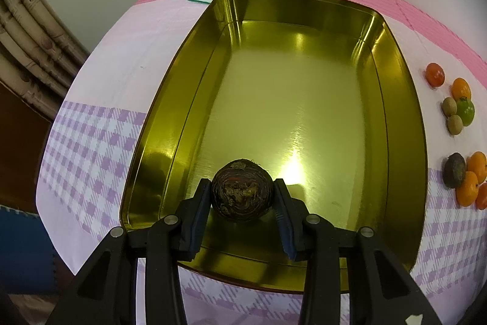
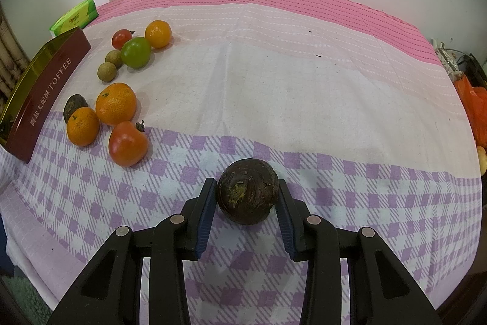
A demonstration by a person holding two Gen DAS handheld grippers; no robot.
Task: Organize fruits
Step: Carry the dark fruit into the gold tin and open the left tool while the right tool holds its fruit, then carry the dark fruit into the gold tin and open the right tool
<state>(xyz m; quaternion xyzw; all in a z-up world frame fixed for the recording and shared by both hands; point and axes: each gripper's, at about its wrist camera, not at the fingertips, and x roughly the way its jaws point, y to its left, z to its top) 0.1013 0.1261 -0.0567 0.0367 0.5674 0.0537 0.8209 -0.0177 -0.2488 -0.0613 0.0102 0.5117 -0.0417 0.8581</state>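
Gold tin point(image 1: 395, 99) sits on a checked cloth point(image 2: 274, 99), and over its near end the left gripper point(image 1: 242, 194) has its jaws clamped on a dark round fruit point(image 1: 242, 191). Beside the tin lie oranges point(image 2: 115, 103), tomatoes point(image 2: 128, 143) and a lime point(image 2: 136, 52). Right gripper point(image 2: 247, 197) jaws grip a second dark fruit point(image 2: 248, 195) above the cloth.

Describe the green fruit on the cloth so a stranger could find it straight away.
Start at the gold tin with TOFFEE on its maroon side, then look to the cluster of fruit beside its far end. The green fruit sits mid-cluster, between an orange, a small red tomato and two small tan fruits. It is the only green one.
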